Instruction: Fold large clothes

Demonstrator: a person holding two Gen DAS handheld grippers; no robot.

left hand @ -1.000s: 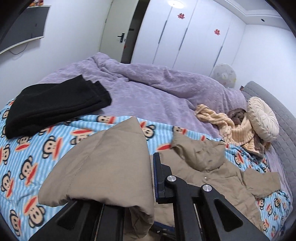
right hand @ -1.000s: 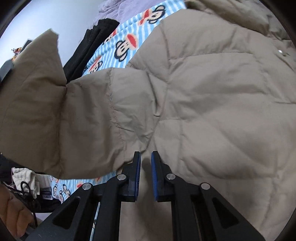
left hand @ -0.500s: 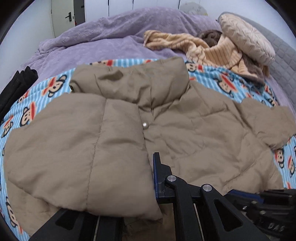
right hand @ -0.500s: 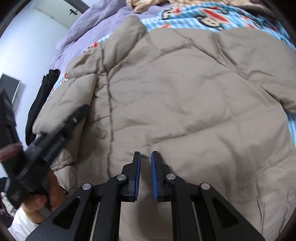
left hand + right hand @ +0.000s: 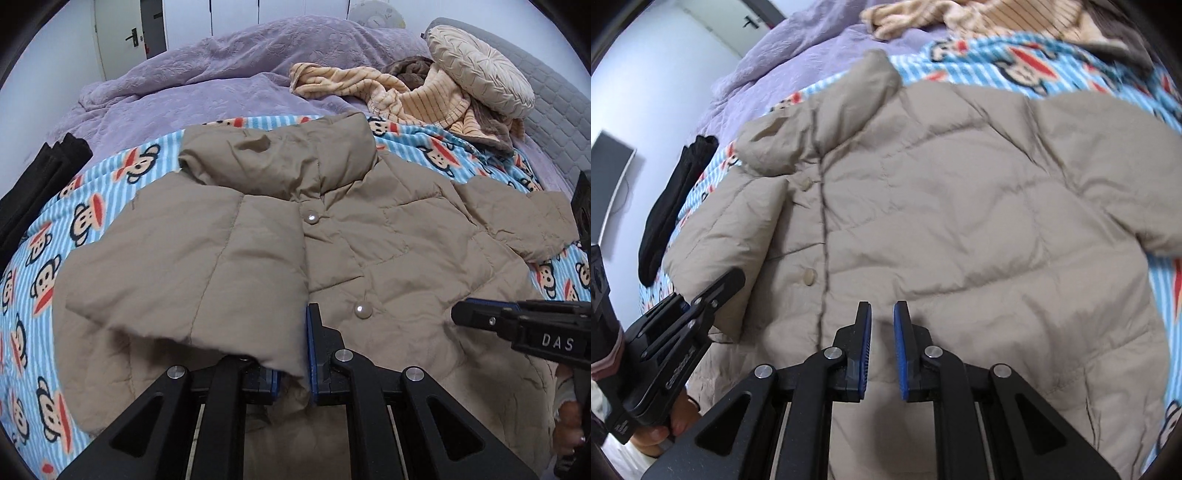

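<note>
1. Left wrist view: left gripper (image 5: 291, 354) clenched on sleeve cuff (image 5: 280, 363) of tan puffer jacket (image 5: 388, 251), folded across its front.
2. Jacket lies on monkey-print blanket (image 5: 55, 236).
3. Right gripper (image 5: 882, 347) slightly parted, empty, over jacket.

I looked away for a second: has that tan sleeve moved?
Yes. The sleeve, pinched in the left claw, was held up over the monkey blanket; now it lies folded across the jacket front.

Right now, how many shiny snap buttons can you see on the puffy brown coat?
2. One button sits just under the collar, the other button lower down the coat front, near the left tool. The folded sleeve may hide more.
</note>
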